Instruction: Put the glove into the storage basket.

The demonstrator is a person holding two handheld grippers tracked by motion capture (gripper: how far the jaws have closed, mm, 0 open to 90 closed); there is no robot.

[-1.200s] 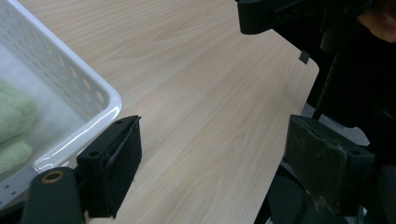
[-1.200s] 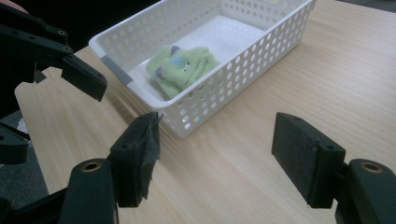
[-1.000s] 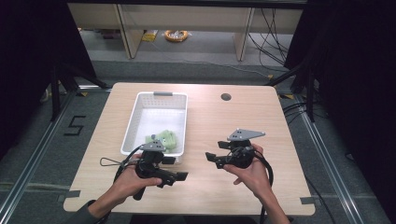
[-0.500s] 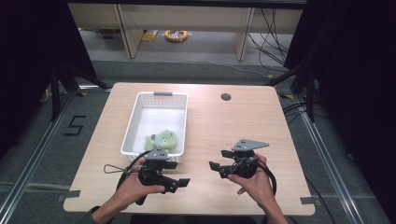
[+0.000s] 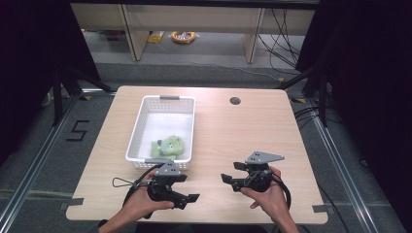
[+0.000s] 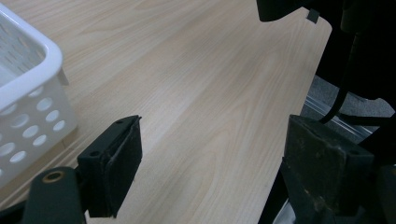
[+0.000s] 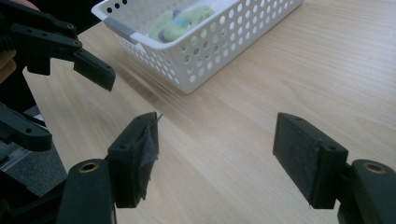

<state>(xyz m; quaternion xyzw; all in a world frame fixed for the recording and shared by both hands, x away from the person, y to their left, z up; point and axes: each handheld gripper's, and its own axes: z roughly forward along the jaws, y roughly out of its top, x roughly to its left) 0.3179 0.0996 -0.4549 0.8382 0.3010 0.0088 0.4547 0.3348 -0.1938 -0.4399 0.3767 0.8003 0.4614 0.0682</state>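
Green plush toy [image 5: 168,145] sat in the white basket [image 5: 190,127], up and left of both sets of fingers; left hand was nearer.

My left gripper [image 5: 187,189] hovered just in front of the basket's near wall, fingers [image 6: 114,163] spread wide with nothing between them, pointing across the worktop [image 5: 233,131] toward my right side rather than at the toy. Right gripper [image 5: 232,173] was well apart from the basket, fingers [image 7: 308,156] also spread and empty, aimed left at it. Toy lay at the basket's near end, long axis roughly across the basket. I judged left would need to turn and go over the rim.
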